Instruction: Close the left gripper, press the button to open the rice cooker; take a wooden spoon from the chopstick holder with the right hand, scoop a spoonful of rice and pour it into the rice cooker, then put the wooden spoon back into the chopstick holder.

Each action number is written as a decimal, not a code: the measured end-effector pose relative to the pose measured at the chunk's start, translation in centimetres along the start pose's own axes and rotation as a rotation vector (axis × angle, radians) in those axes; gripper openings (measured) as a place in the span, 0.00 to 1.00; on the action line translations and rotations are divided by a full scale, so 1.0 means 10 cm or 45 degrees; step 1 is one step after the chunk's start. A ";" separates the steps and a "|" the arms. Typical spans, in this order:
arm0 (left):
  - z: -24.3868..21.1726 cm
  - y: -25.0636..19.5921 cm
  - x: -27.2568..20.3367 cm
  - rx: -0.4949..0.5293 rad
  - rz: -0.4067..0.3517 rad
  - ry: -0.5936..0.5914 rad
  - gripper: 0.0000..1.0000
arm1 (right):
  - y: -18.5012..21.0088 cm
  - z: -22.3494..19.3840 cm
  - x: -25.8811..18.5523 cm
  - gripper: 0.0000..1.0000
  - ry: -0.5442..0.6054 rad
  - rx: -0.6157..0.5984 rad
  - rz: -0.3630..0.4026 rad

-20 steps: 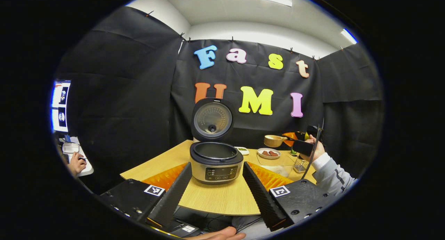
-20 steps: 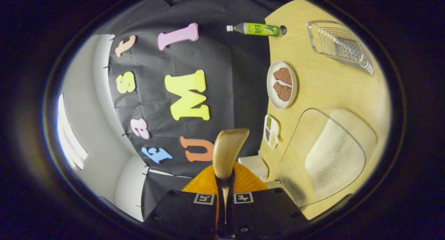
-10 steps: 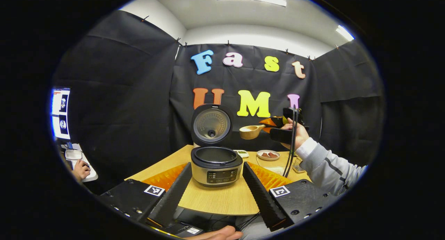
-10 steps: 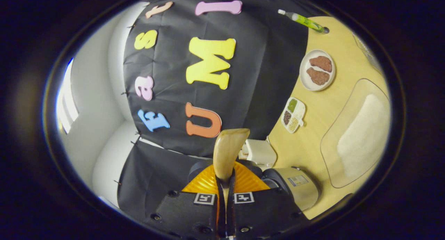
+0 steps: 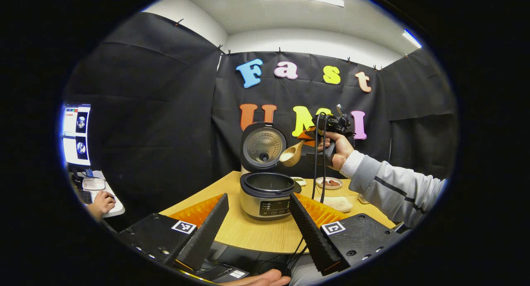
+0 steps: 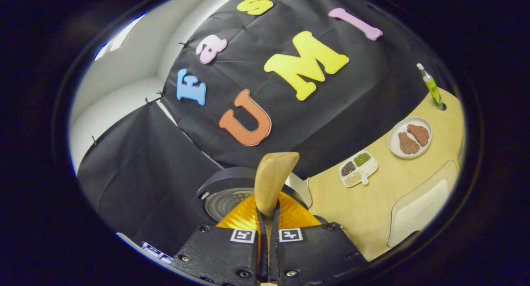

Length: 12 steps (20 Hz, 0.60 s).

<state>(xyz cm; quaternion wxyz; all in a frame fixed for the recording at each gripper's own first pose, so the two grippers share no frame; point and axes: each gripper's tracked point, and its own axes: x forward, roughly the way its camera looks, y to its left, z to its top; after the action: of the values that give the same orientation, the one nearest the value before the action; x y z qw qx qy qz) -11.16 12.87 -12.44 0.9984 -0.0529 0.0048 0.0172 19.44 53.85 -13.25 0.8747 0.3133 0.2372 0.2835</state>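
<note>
Left gripper view: tilted wooden spoon (image 5: 292, 155) (pale bowl) above open rice cooker (image 5: 265, 193)

rice cooker (image 5: 265, 193): silver, lid up, on table | wooden spoon (image 5: 293, 154): tilted, bowl above the pot

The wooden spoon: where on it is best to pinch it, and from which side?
By the handle, as the right gripper has it now: the wooden spoon has a slim handle that fits between two flat fingers, while the bowl is round and must stay free above the rice cooker. Come from the handle's end.
</note>
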 end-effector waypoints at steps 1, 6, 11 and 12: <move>0.00 0.02 -0.01 -0.013 0.000 0.004 0.95 | 0.06 -0.03 0.00 0.07 0.000 -0.038 0.000; -0.02 0.01 -0.05 -0.040 -0.011 0.014 0.95 | 0.22 0.00 0.01 0.07 -0.064 -0.335 -0.059; -0.02 -0.03 -0.06 -0.012 -0.015 0.009 0.94 | 0.32 0.00 -0.02 0.07 -0.117 -0.601 -0.104; -0.02 -0.04 -0.07 -0.008 -0.018 0.009 0.94 | 0.35 -0.01 -0.03 0.07 -0.126 -0.640 -0.105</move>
<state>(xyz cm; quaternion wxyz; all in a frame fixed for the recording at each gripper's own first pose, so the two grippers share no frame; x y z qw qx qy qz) -11.88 12.43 -12.63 0.9983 -0.0561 0.0078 0.0101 17.97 55.89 -10.86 0.9465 0.0897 0.1290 0.2818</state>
